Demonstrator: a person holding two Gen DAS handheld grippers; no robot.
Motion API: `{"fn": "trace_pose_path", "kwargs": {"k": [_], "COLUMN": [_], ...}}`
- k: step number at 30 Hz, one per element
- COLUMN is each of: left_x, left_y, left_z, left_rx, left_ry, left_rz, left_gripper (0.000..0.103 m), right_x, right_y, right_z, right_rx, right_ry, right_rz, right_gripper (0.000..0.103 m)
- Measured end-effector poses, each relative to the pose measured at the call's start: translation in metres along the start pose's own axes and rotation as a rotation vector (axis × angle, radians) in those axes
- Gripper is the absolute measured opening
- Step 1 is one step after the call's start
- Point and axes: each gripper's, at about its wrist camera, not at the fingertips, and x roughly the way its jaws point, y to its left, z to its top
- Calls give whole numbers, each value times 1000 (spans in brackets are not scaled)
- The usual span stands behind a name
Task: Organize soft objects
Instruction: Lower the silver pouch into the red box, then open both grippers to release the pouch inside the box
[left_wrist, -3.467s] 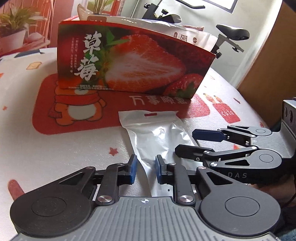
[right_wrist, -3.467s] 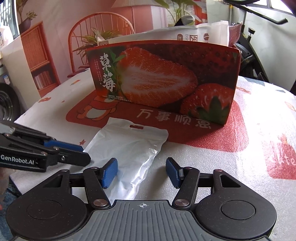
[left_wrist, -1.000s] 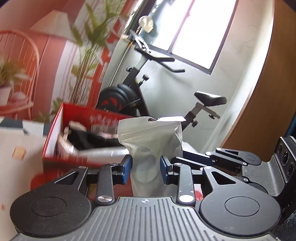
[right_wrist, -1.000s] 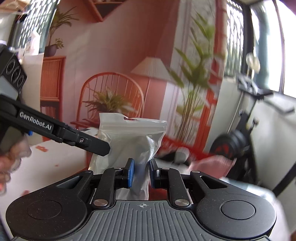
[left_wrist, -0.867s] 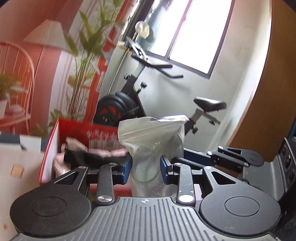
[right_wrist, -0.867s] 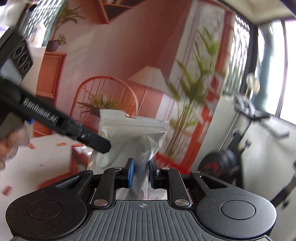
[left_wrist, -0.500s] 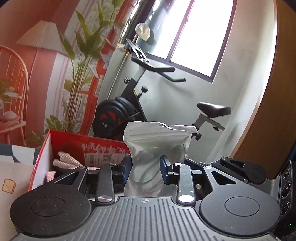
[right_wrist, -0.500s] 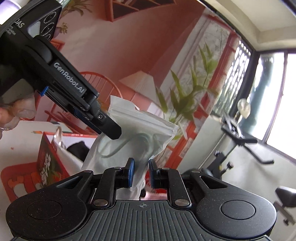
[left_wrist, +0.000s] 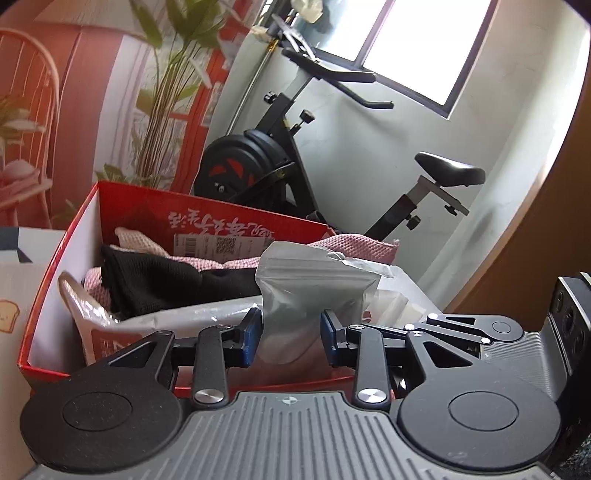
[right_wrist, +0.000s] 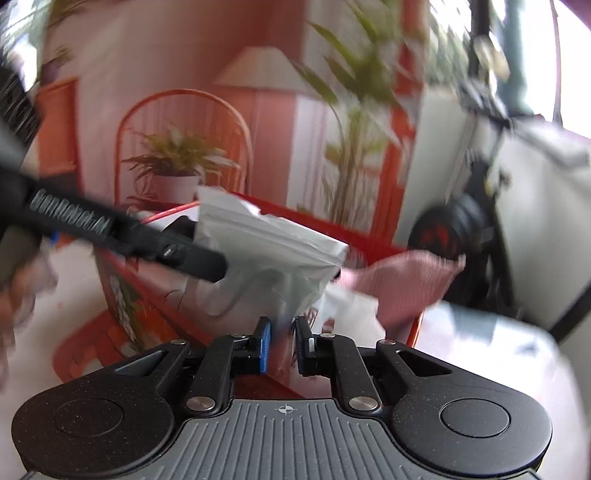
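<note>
A clear plastic zip pouch (left_wrist: 310, 291) hangs upright over the open red strawberry box (left_wrist: 40, 317). My left gripper (left_wrist: 290, 334) is shut on its lower part. My right gripper (right_wrist: 282, 341) is also shut on the pouch (right_wrist: 266, 254), pinching its bottom edge; the view is blurred. The left gripper's arm (right_wrist: 122, 229) crosses in front of the pouch in the right wrist view. The right gripper's fingers (left_wrist: 443, 328) show to the right of the pouch. The box holds black cloth (left_wrist: 155, 280), pink cloth (left_wrist: 354, 251) and white packets (left_wrist: 177, 317).
The box stands on a white patterned table (left_wrist: 11, 295) with a red mat (right_wrist: 85, 347). An exercise bike (left_wrist: 280, 155) stands behind the table. A red chair with a potted plant (right_wrist: 181, 162) stands at the back. A wooden panel (left_wrist: 546, 221) is at the right.
Both grippers have carried the pouch from high above down and forward to just over the open box. The box interior now fills the left wrist view.
</note>
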Motion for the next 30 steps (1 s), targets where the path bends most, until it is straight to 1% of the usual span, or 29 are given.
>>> {"fn": "trace_pose_path", "kwargs": {"k": [2, 3, 6, 10, 14, 17, 20, 21, 22, 24, 26, 28, 29, 30], "left_x": [1, 1, -3, -9, -15, -18, -20, -20, -21, -21, -22, -26, -30, -33], "left_y": [5, 7, 11, 16, 18, 20, 19, 18, 18, 16, 15, 14, 14, 12], "left_z": [2, 4, 6, 11, 15, 17, 18, 19, 19, 20, 22, 24, 25, 26], "left_rx": [-23, -31, -42, -49, -43, -49, -40, -36, -33, -29, -21, -3, 9, 20], "left_ry": [10, 12, 2, -18, -32, -36, -43, -44, -44, -33, -20, -25, -35, -47], "left_rz": [10, 14, 36, 60, 104, 127, 154, 166, 179, 216, 248, 280, 296, 312], "left_gripper": [39, 43, 54, 55, 55, 57, 62, 65, 69, 72, 77, 86, 89, 93], "right_x": [7, 9, 21, 43, 63, 73, 77, 78, 79, 79, 77, 73, 68, 64], "right_y": [-9, -13, -19, -22, -23, -25, -28, -29, -29, -27, -26, -23, -21, -21], "right_z": [5, 8, 15, 22, 26, 24, 24, 24, 23, 21, 21, 23, 24, 26], "right_rx": [107, 145, 215, 279, 340, 389, 453, 472, 478, 489, 504, 486, 476, 475], "right_ry": [46, 66, 126, 202, 254, 293, 314, 318, 321, 332, 339, 335, 325, 311], "right_rz": [20, 30, 48, 47, 35, 33, 27, 25, 20, 3, -17, -45, -62, -77], "right_gripper": [11, 11, 10, 10, 11, 11, 12, 12, 12, 13, 16, 19, 19, 23]}}
